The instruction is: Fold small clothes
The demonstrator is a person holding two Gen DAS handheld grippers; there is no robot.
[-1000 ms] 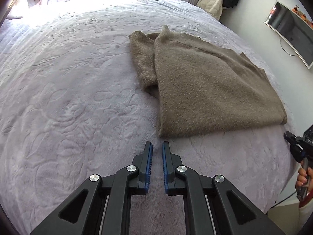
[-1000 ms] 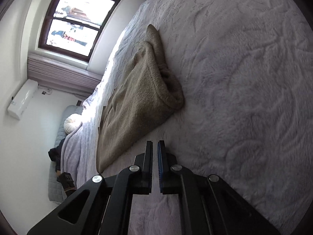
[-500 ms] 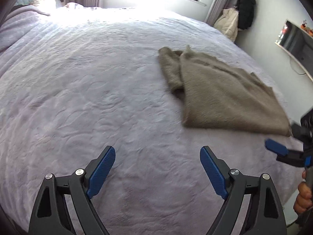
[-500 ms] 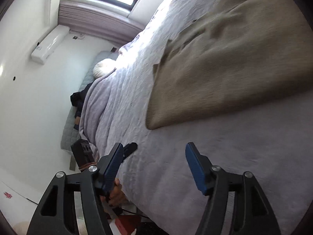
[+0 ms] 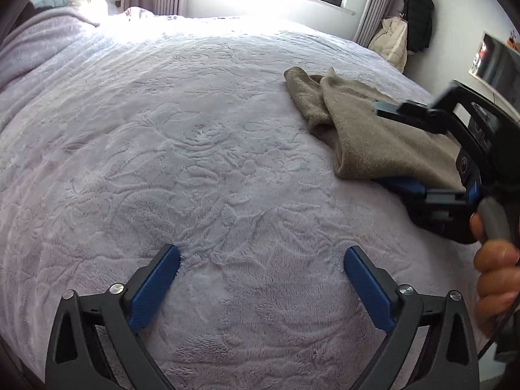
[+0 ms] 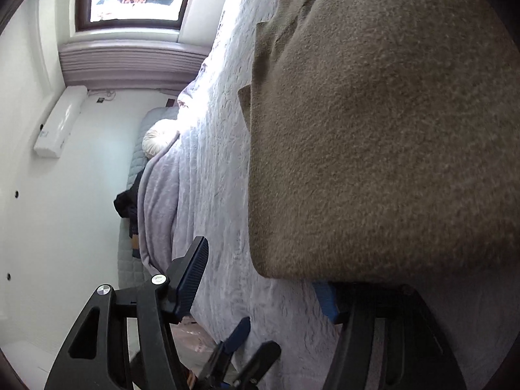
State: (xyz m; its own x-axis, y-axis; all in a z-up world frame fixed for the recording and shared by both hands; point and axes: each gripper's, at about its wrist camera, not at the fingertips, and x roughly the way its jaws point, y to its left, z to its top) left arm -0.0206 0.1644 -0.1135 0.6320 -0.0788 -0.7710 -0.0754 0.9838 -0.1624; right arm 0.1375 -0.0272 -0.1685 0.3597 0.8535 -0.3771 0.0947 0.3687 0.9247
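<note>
while the right hand-held gripper (image 5: 403, 146) straddles the brown garment's (image 5: 373, 136) near edge, wide and unclosed, the left hand-held gripper (image 5: 261, 274) hovers wide over the bed (image 5: 195, 146); next, probably pinching that edge to fold.

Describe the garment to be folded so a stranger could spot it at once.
Start from the large bed under its pale lilac embossed blanket. On the bed's right part, near the open right gripper, lies the tan fuzzy sweater, partly folded. It is the only brown item on the blanket.
</note>
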